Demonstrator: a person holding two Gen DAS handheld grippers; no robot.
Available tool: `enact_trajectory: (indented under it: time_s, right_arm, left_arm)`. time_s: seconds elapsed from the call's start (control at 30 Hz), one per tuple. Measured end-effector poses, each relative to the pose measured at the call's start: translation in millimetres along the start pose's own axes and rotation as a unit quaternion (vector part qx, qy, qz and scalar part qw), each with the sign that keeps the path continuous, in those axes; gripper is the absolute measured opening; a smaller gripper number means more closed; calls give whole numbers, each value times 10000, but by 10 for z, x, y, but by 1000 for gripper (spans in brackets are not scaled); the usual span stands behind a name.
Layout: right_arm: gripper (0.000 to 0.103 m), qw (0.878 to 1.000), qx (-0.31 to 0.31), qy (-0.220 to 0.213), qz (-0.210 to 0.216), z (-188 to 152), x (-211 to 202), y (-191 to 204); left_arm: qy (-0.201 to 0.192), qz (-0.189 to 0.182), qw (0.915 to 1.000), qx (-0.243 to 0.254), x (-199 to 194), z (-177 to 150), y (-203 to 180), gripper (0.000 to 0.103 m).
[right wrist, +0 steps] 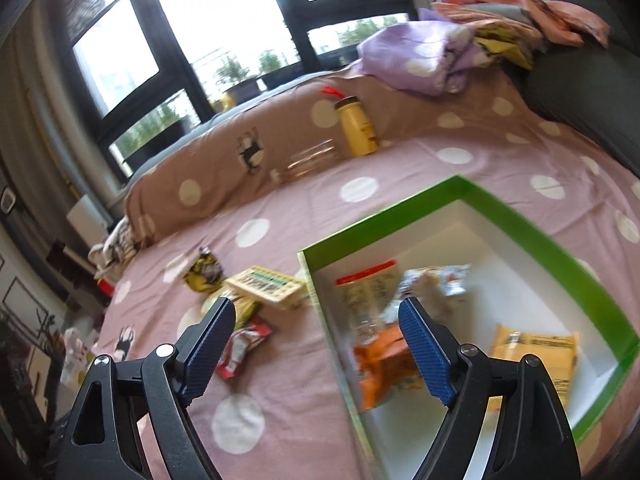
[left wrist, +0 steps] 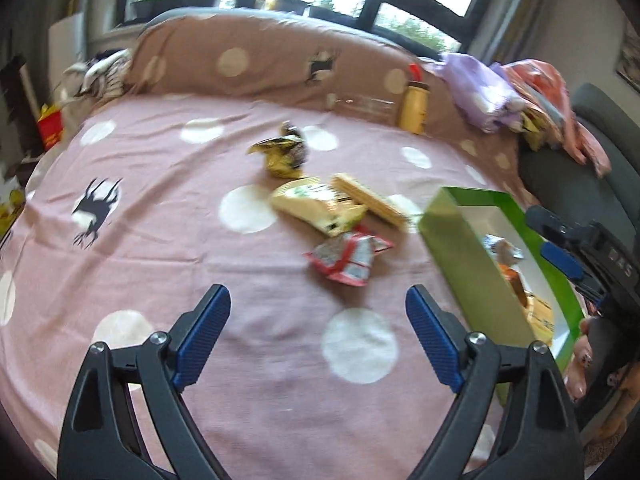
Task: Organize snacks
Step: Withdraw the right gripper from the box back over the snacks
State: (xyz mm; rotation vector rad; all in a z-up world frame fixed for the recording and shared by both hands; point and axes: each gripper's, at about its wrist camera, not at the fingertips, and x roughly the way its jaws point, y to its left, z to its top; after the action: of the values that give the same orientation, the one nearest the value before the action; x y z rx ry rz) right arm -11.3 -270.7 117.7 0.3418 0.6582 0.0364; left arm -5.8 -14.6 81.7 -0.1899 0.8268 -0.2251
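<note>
Partly done, by the look of it. Scattered mid-frame in the left wrist view, on the pink polka-dot bedspread (left wrist: 168, 280): a crumpled yellow-and-black foil snack bag (left wrist: 282, 154), a pale cream snack packet with green print (left wrist: 320, 206), a long tan wafer bar (left wrist: 370, 200) just beside it, and a red-and-white crinkled pouch (left wrist: 346, 260) nearest the camera. All four outside the box, so probably left to move.

At right of that frame, a green cardboard box with white inside (left wrist: 464, 264), already holding several packets. In the right wrist view, inside the same box (right wrist: 516, 216): an orange snack bag (right wrist: 380, 364), a clear packet with a red top strip (right wrist: 366, 296), a silvery wrapper (right wrist: 444, 280) and a yellow flat packet (right wrist: 536, 348).

Left gripper (left wrist: 318, 332) at bottom centre, jaws spread wide, nothing between them, over bare bedspread short of the red-and-white pouch. Right gripper (right wrist: 316, 344) likewise released and empty, straddling the box's near-left wall.

Plenty of free bedspread at left and lower centre. Tighter to the right: upright box wall beside the pouch, and the other tong close by the box rim.
</note>
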Motion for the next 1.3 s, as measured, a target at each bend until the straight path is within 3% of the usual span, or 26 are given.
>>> enact_trajectory:
  time_s: [0.1, 0.37, 0.63, 1.3]
  right_arm:
    - [84, 9993, -340, 131, 55, -92, 110, 225]
    - [84, 9953, -641, 685, 229, -317, 472, 576]
    - [84, 9907, -851, 1051, 129, -477, 651, 711]
    - [84, 9905, -741, 1155, -121, -484, 700, 656]
  left_arm:
    - [-28, 357, 9991, -212, 45, 32, 184, 90]
    - [71, 676, 9958, -613, 116, 33, 501, 90]
    - [84, 695, 9951, -691, 98, 39, 538, 90]
    - [265, 811, 9942, -656, 183, 15, 544, 90]
